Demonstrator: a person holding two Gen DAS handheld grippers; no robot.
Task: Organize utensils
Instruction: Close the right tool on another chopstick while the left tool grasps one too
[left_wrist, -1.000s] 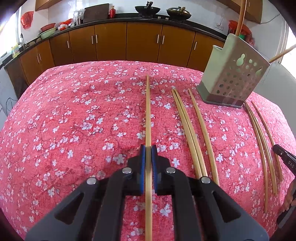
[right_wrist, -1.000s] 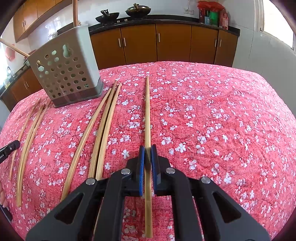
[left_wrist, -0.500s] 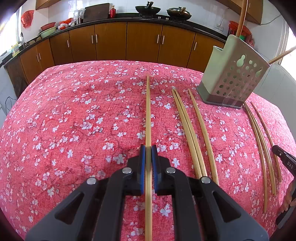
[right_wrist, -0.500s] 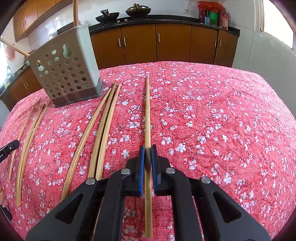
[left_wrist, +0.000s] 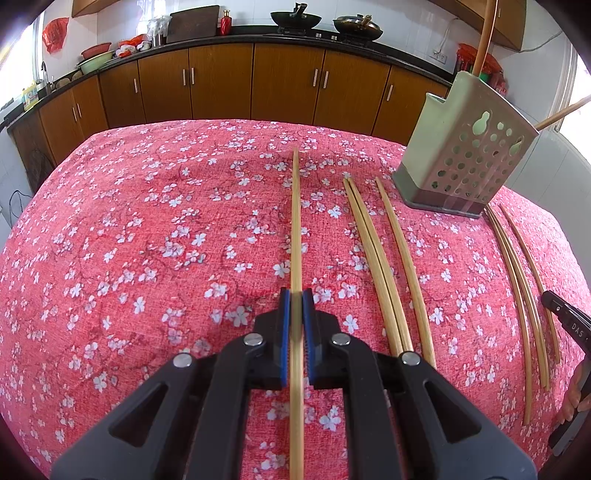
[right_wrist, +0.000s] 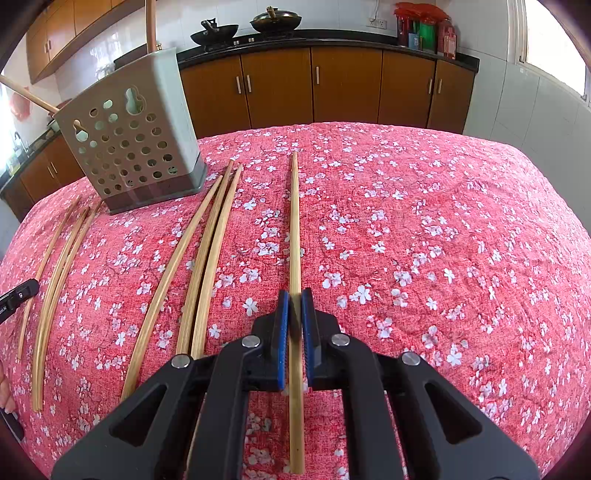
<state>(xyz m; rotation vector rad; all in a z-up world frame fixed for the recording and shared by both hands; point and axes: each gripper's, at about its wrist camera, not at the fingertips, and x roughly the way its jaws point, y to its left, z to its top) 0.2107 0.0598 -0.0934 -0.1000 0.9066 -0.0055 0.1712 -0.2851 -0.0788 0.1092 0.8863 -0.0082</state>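
Observation:
My left gripper is shut on a long bamboo chopstick that points away over the red floral tablecloth. My right gripper is shut on another bamboo chopstick, also pointing away. A grey-green perforated utensil holder stands at the far right in the left wrist view and at the far left in the right wrist view, with wooden handles sticking out of it. Several loose chopsticks lie on the cloth between the grippers; they also show in the right wrist view.
More thin chopsticks lie near the table's right edge in the left wrist view, seen at the left in the right wrist view. Brown kitchen cabinets and a dark counter with woks run behind the table.

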